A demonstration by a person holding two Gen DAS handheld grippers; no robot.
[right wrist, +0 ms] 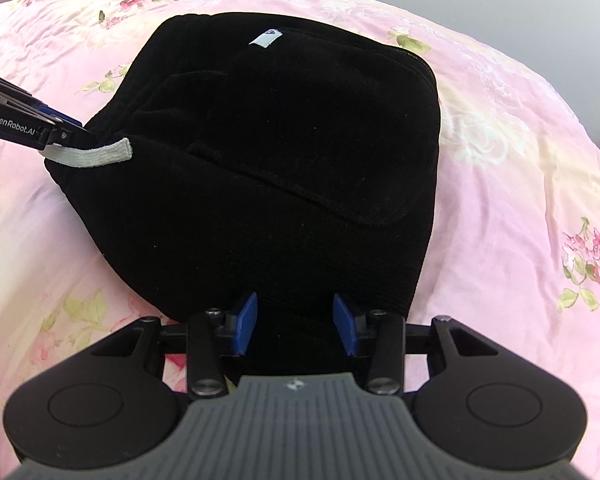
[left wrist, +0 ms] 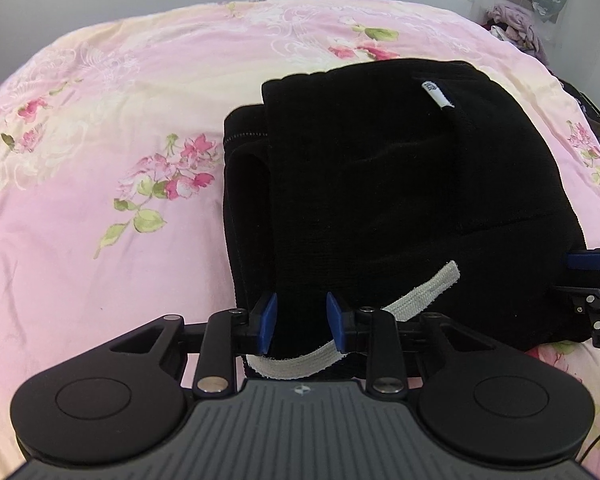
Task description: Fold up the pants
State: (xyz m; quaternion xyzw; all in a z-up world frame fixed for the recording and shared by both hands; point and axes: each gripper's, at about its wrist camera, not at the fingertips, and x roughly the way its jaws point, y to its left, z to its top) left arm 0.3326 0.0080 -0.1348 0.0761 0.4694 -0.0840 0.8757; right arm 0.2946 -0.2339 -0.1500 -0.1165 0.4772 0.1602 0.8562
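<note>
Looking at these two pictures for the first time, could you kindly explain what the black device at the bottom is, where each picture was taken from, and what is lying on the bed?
There is no robot here: a person holds a two-finger gripper in each hand, and each gripper carries a wide-angle camera looking along its blue-padded fingers. One picture comes from the left gripper, the other from the right gripper; the black shape at the bottom is the tool itself.

On the pink floral bedspread lie black pants, already folded into a thick bundle, with a white drawstring trailing across them and a small pale label near the far edge.

Both grippers sit at the near edge of the bundle with black fabric between their fingers. The fabric is too dark to tell whether the pads actually pinch it.
</note>
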